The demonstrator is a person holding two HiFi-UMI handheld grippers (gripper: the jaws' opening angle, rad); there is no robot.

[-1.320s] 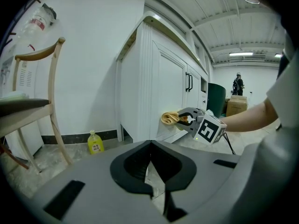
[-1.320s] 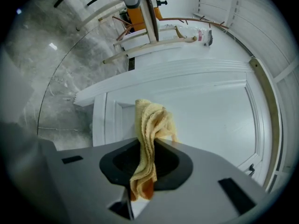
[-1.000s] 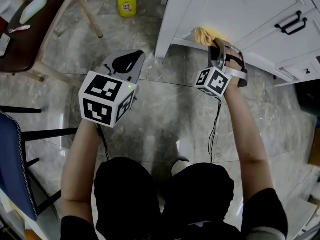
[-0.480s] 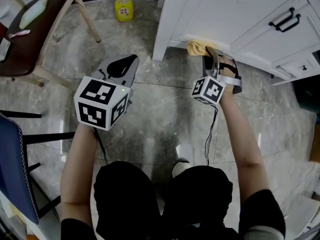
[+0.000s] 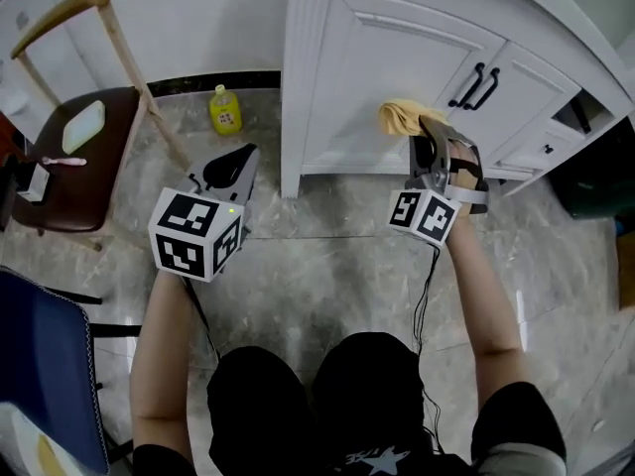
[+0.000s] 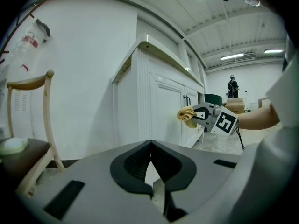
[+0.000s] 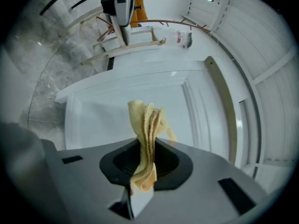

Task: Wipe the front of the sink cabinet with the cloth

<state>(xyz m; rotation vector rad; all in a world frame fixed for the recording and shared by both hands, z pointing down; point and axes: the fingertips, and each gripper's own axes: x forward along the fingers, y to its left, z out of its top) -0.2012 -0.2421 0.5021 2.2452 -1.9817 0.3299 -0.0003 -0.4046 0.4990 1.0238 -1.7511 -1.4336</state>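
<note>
The white sink cabinet [image 5: 327, 67] fills the upper middle and right of the head view; its painted doors look hard and smooth, so I judge they will take firm strokes. My right gripper [image 5: 423, 135] is clamped on the yellow cloth [image 5: 400, 117], a light, limp, folded wad. It is pinched at its lower end, and the loose upper folds are what should meet the door. The cloth sits at the lower part of the left door, but I cannot tell if it touches. A wooden chair [image 5: 74, 157] stands at upper left, well clear. My left gripper [image 5: 236, 162] hangs over the floor, jaws together on nothing. A yellow bottle [image 5: 225, 110] stands by the cabinet's left corner, and black door handles [image 5: 474, 85] could snag the cloth.
</note>
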